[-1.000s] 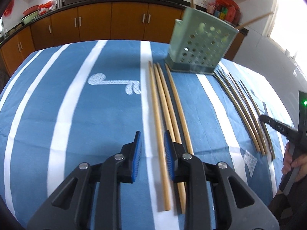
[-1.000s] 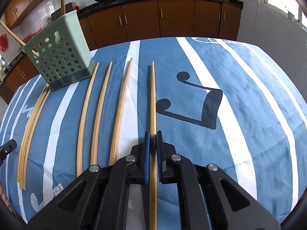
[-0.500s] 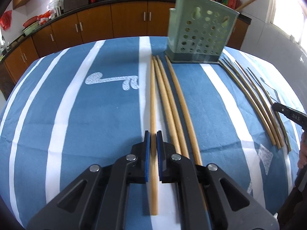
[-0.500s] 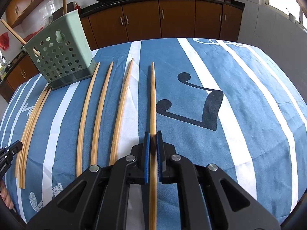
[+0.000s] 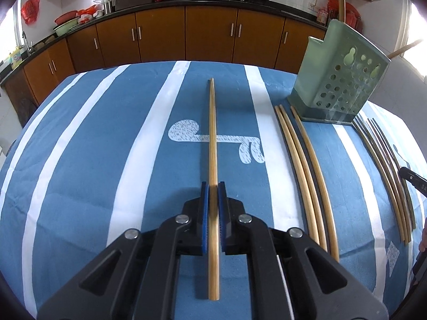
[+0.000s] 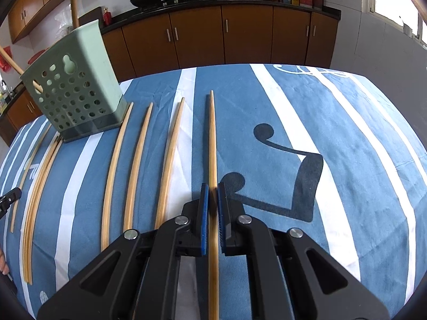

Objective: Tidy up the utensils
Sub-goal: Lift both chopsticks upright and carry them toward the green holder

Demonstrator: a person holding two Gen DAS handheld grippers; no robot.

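Note:
My left gripper (image 5: pixel 212 186) is shut on a long bamboo chopstick (image 5: pixel 212 133) and holds it above the blue striped cloth, left of three chopsticks (image 5: pixel 307 176) lying on the table. My right gripper (image 6: pixel 212 188) is shut on another bamboo chopstick (image 6: pixel 212 138), held just above the cloth beside three chopsticks (image 6: pixel 141 165) lying to its left. The green perforated utensil holder (image 5: pixel 344 82) stands at the back right in the left wrist view and at the back left in the right wrist view (image 6: pixel 74 85), with two sticks in it.
A bundle of dark chopsticks (image 5: pixel 387 170) lies right of the holder; it shows as a bundle at the left in the right wrist view (image 6: pixel 37 186). The table (image 5: pixel 80 160) wears a blue and white cloth. Brown kitchen cabinets (image 5: pixel 208 32) run behind.
My left gripper closed on the leftmost chopstick, lifted it and carried it left, away from the other three. My right gripper kept its chopstick and rose slightly.

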